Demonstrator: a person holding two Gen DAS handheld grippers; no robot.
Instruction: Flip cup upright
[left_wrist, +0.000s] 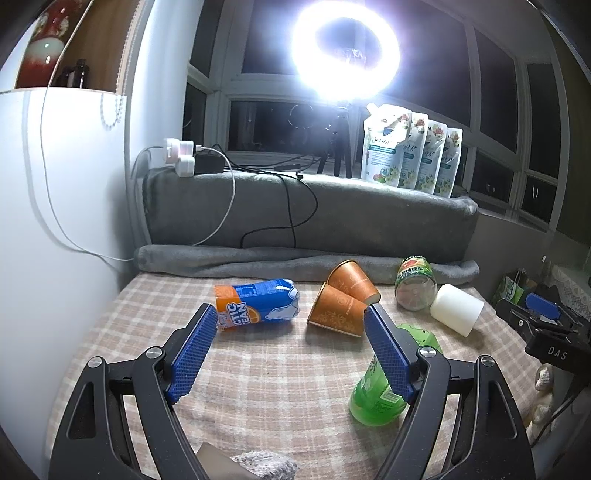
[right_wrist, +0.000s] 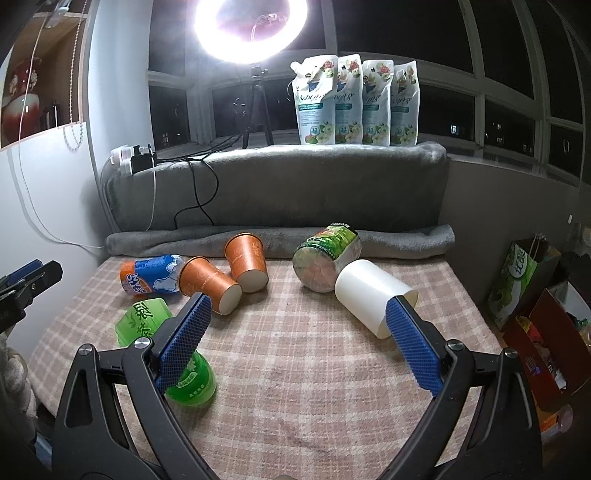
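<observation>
Cups lay toppled across the plaid-covered tabletop (right_wrist: 295, 350). Two orange paper cups rested on their sides near the far middle, touching each other; the nearer orange cup (right_wrist: 208, 284) showed its base to the right wrist camera, and the farther orange cup (right_wrist: 246, 263) leaned just behind it. A white cup (right_wrist: 373, 295) lay on its side to the right, its mouth toward the near right, touching a tipped jar (right_wrist: 325, 258).

The right hand-held gripper (right_wrist: 299, 325) hovered with its jaws spread wide and holding nothing, its right pad beside the white cup's rim, probably lined up for that cup. The left hand-held gripper (left_wrist: 290, 332) was likewise spread and empty, framing the nearer orange cup (left_wrist: 338, 310). A green bottle (right_wrist: 166, 350) and a blue-orange bottle (right_wrist: 155, 275) also lay flat, so no cup stood upright yet.
</observation>
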